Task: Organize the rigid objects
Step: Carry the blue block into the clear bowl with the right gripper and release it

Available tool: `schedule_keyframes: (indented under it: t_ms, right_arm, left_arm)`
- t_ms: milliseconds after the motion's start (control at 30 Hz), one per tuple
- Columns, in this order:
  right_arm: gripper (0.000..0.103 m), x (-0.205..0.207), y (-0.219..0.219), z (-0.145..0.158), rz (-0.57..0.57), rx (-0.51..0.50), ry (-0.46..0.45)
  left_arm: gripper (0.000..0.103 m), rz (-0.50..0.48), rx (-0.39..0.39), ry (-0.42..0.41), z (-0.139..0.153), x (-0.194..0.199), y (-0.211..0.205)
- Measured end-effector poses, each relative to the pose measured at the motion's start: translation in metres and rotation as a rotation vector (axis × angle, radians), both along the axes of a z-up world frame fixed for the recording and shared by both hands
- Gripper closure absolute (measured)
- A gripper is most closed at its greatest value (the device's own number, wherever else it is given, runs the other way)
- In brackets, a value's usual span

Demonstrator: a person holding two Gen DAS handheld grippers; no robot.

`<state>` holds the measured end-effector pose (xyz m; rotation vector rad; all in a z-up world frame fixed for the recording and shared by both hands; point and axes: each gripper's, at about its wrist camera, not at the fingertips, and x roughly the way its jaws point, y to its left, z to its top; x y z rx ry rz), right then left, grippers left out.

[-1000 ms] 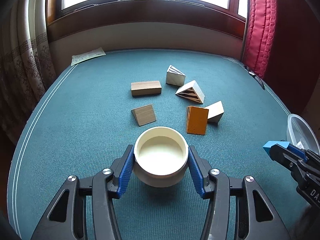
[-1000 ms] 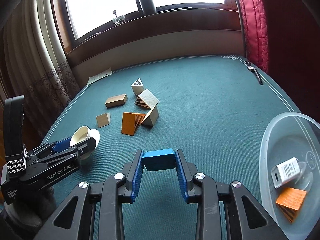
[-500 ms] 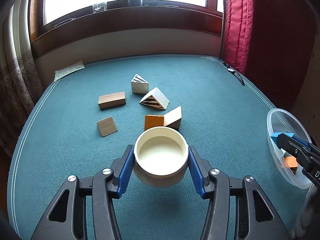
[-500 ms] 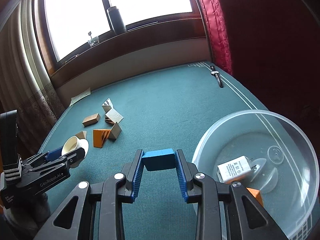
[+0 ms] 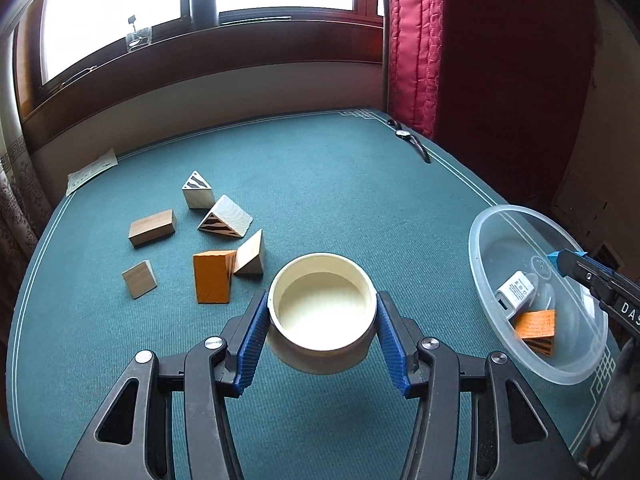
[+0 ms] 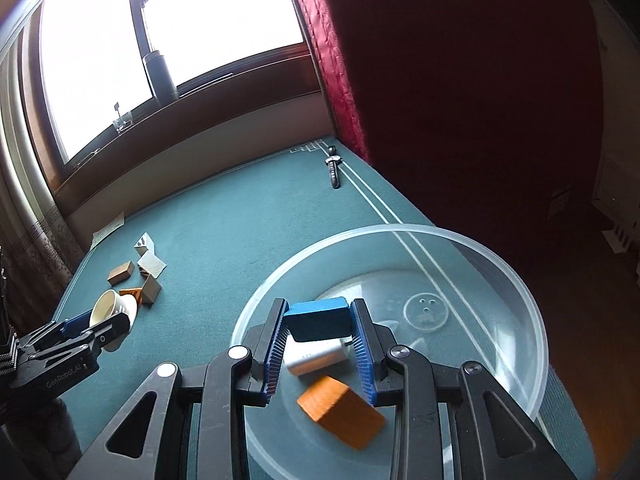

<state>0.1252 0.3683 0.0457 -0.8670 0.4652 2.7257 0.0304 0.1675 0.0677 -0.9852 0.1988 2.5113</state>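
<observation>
While my right gripper (image 6: pixel 319 344) clamps the blue rectangular block (image 6: pixel 319 318) between its pads, the block hangs over the clear round plastic bowl (image 6: pixel 516 288). Beneath it lie a white charger plug (image 6: pixel 316 356), partly hidden by the block, and an orange wooden wedge (image 6: pixel 340 412). My left gripper (image 5: pixel 320 336) is closed on a cream round cup (image 5: pixel 322 312), above the teal tablecloth (image 5: pixel 340 200). Five wooden blocks (image 5: pixel 212 276) sit beyond. Near the far corner lies a wristwatch (image 5: pixel 412 142), too small for detail.
</observation>
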Motion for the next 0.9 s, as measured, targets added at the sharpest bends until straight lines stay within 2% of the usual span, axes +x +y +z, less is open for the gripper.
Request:
schedule_keyframes:
  t_ms: [233,567,900]
  right_arm:
    - [0.070,0.011,0.025,-0.007,-0.064,0.007,-0.028]
    - [0.070,0.026,0.053,-0.019,-0.140,-0.009,-0.064]
    - [0.069,0.030,0.062,-0.023,-0.154,-0.033,-0.059]
  left_arm:
    - [0.050,-0.056,0.006,-0.008,0.005,0.006,0.024]
    - [0.050,-0.186,0.032,-0.030,0.008,0.019,0.067]
    - [0.050,-0.286,0.059,-0.022,0.017,0.027,0.106]
